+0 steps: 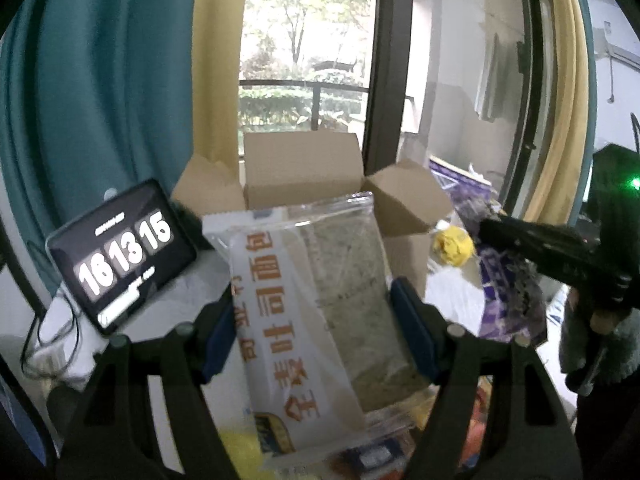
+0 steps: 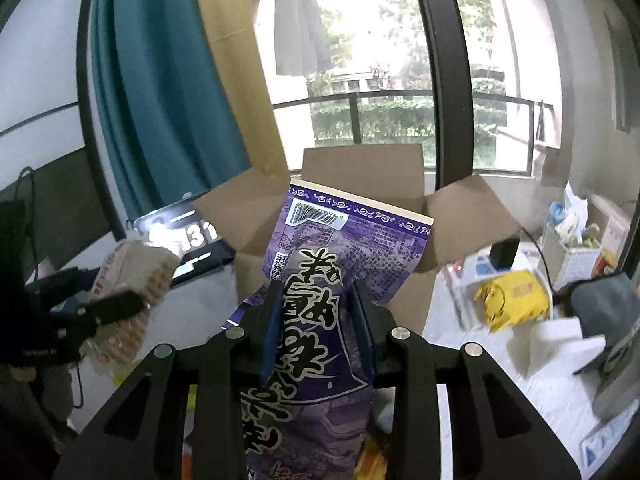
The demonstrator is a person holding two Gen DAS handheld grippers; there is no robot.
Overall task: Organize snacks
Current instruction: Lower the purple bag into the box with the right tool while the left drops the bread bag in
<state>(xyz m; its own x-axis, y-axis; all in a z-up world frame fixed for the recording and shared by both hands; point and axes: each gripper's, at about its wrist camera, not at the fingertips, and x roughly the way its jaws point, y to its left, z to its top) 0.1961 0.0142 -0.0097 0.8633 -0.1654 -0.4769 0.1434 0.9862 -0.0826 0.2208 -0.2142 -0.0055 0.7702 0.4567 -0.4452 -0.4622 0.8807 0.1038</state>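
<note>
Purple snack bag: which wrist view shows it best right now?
Right wrist view: the purple snack bag fills the centre, clamped in the right gripper, print and barcode readable, in front of the cardboard box. The left wrist view catches only a blurred part at the right.

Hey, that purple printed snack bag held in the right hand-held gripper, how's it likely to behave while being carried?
The purple printed snack bag probably flexes: it creases between the right hand-held gripper fingers. Its glossy film may be slippery. It stands upright above the grip, so it's likely light.
</note>
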